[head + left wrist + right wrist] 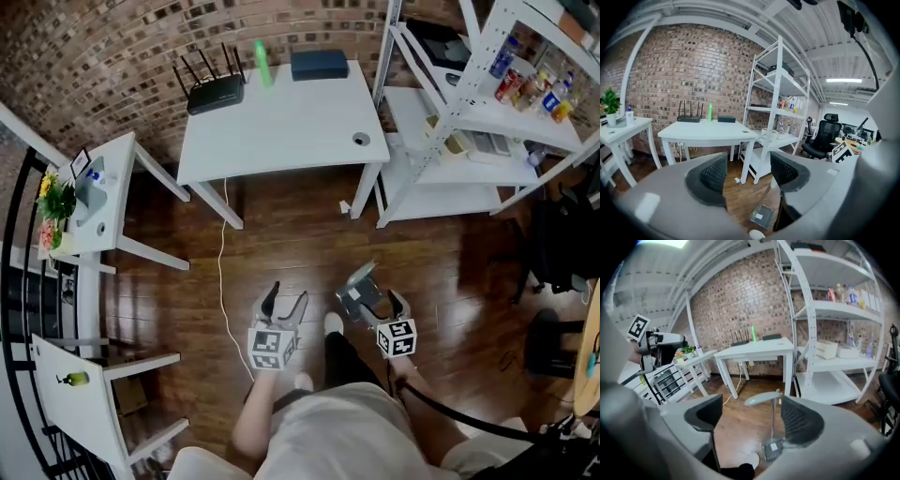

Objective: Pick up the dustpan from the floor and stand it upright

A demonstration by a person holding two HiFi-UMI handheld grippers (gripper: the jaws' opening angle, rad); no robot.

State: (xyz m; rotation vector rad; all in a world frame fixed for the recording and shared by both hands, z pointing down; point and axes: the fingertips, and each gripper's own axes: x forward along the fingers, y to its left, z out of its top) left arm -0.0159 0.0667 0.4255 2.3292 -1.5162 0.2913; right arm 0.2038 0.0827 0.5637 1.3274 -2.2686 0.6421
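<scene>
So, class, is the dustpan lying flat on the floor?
No: in the right gripper view the dustpan stands with its pan on the floor and its handle up.

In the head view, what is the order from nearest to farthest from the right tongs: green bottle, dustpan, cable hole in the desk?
1. Dustpan, on the floor just beside the right tongs.
2. Cable hole, near the front corner of the desk.
3. Green bottle, at the desk's back edge.

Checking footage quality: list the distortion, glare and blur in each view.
Head view: fisheye bends the brick wall; the green object is smeared. Left gripper view: black corners, ceiling lamp blown out, near foreground soft. Right gripper view: dustpan handle soft, bright glare at top left.
</scene>
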